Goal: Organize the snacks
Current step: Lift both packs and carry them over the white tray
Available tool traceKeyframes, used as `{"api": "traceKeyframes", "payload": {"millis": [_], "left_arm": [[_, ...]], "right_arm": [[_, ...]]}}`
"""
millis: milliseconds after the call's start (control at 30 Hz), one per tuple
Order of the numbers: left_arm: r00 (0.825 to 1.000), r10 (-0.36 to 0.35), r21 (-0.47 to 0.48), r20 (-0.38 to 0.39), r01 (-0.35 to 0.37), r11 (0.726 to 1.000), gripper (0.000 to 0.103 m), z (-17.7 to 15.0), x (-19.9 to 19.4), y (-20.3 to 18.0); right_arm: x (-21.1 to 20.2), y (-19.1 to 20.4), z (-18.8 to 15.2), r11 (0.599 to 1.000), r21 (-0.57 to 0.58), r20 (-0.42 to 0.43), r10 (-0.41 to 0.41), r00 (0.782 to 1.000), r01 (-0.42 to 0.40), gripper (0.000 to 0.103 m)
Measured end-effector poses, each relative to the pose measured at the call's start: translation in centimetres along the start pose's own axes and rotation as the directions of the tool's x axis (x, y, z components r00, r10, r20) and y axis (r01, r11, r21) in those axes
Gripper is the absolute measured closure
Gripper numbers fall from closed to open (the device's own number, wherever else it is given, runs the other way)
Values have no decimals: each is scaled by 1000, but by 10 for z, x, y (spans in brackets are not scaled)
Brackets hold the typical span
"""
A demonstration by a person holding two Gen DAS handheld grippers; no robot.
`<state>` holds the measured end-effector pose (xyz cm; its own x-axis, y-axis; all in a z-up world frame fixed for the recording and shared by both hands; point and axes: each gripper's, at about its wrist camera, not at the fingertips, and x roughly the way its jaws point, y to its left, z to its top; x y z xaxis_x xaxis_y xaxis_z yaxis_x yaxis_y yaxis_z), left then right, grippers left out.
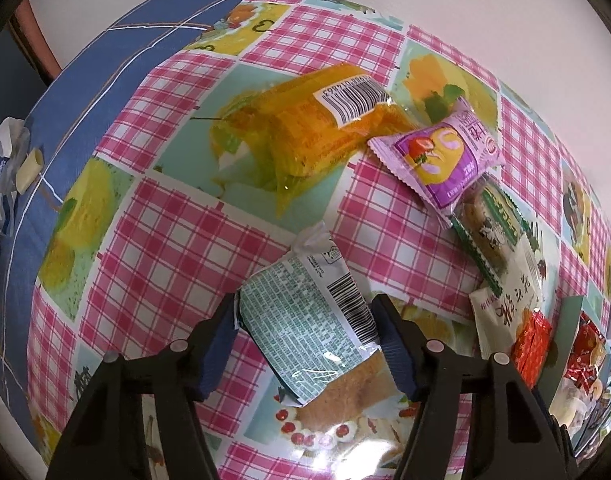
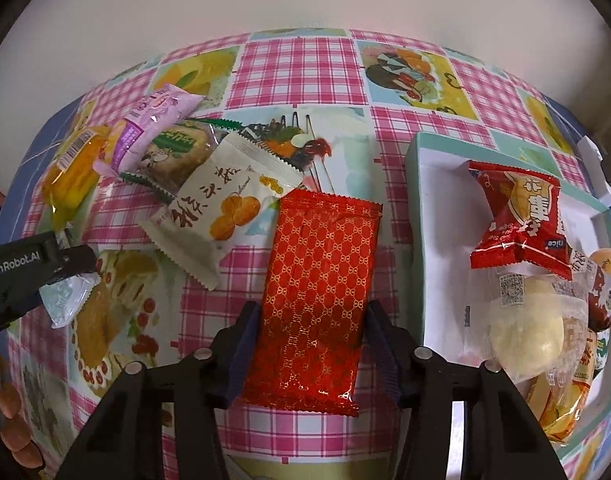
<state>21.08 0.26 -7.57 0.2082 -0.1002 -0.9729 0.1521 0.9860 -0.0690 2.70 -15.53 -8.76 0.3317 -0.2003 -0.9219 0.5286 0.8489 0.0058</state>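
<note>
**Two grippers, a snack packet between each pair of jaws**

The left gripper [image 1: 305, 344] stood low over the tabletop [image 1: 177, 240], which wore a pink-checked plastic cloth with fruit and cake pictures. Its jaws were spread wide, and between them lay a clear-ended packet printed with green text and a barcode [image 1: 305, 320]. The left blue pad touched the packet's edge; the right pad sat just beside the other edge, so whether the jaws gripped it could not be told.

Beyond it lay an orange translucent jelly pack with a white barcode label [image 1: 305, 128]. To its right came a purple pillow-shaped wrapper with a strawberry picture [image 1: 437, 156], then a green-edged clear biscuit wrapper [image 1: 489, 232], then a cream sachet with brush lettering [image 1: 501, 308], each overlapping the next.

The right gripper [image 2: 311, 352] also had its jaws wide apart, straddling a shiny red foil packet with a gold lattice pattern [image 2: 317, 296] that lay flat on the cloth. Both pads stood at the packet's long edges; contact looked likely on the left, uncertain on the right.

To the right sat a shallow white tray with a pale green rim [image 2: 417, 208], holding a red twisted-end rice snack wrapper [image 2: 521, 220], a clear bag with a pale round bun [image 2: 529, 328] and more packets beneath.
</note>
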Motion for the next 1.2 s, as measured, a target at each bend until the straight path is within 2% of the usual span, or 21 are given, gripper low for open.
{"api": "traceKeyframes", "payload": {"millis": [300, 667, 933, 1200], "left_arm": [[1000, 8, 25, -14, -7, 1000, 37, -26, -2, -18], [1000, 7, 58, -23, -6, 998, 39, -51, -4, -44], [1000, 3, 66, -2, -3, 998, 39, -57, -26, -56], [998, -18, 84, 65, 13, 996, 39, -67, -68, -66]], "right_arm": [[-7, -3, -17, 1000, -17, -6, 14, 1000, -14, 53], [-25, -18, -33, 996, 35, -20, 88, 996, -87, 55], [-47, -25, -26, 990, 55, 21, 129, 991, -130, 55], [-66, -38, -19, 982, 88, 62, 160, 985, -165, 55]]}}
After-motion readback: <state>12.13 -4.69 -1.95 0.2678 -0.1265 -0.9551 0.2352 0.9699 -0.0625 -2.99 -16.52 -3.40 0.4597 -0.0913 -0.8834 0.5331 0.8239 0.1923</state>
